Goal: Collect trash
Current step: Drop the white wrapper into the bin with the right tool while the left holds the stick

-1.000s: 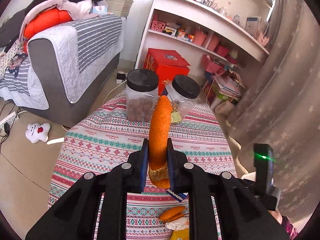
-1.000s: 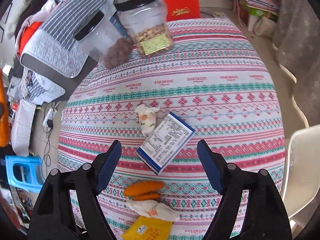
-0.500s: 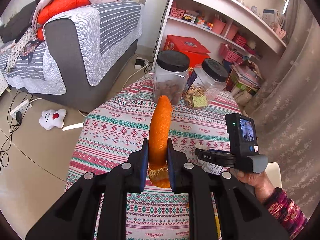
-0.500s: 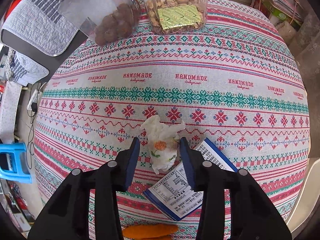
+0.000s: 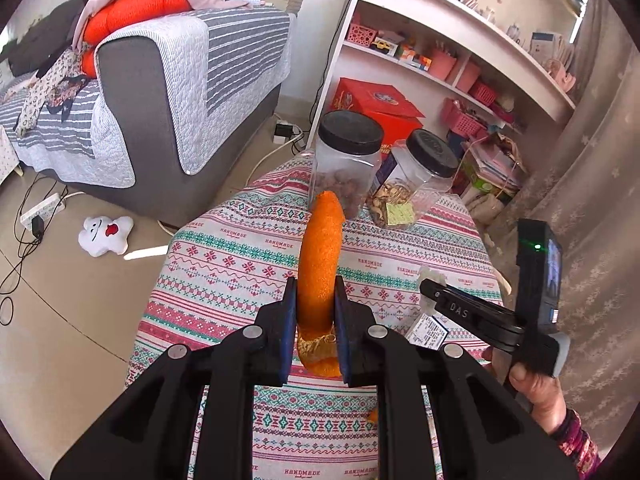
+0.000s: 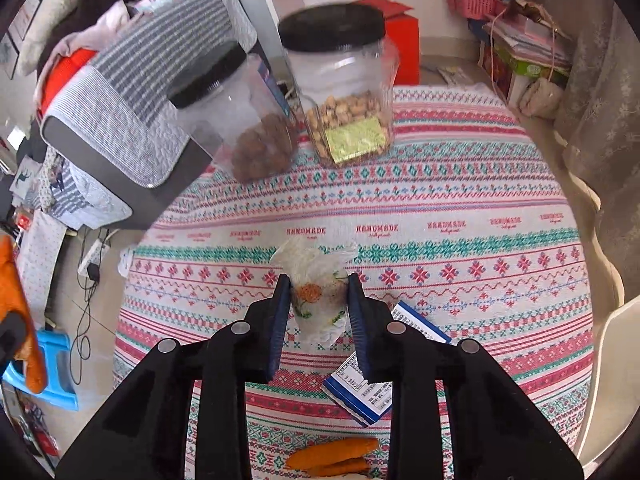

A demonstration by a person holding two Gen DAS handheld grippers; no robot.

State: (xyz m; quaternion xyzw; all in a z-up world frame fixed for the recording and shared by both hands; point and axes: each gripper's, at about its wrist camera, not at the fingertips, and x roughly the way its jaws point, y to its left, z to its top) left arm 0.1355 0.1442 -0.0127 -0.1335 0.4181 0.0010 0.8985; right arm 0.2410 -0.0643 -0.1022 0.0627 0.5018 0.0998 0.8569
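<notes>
While the left tool [image 5: 316,316] holds an orange peel [image 5: 320,264] tight above the tabletop [image 6: 440,200], the right tool [image 6: 318,308] has its two fingers pressed against a crumpled tissue [image 6: 316,284] beside a blue-white packet [image 6: 372,392].

Two lidded jars [image 6: 304,108] stand together at the desk's [image 6: 460,184] far edge, blocking passage there. Between the jars and the blue-and-white packet [image 6: 380,380], the cloth is open. Nearer than the packet lie orange peels [image 6: 332,456].
</notes>
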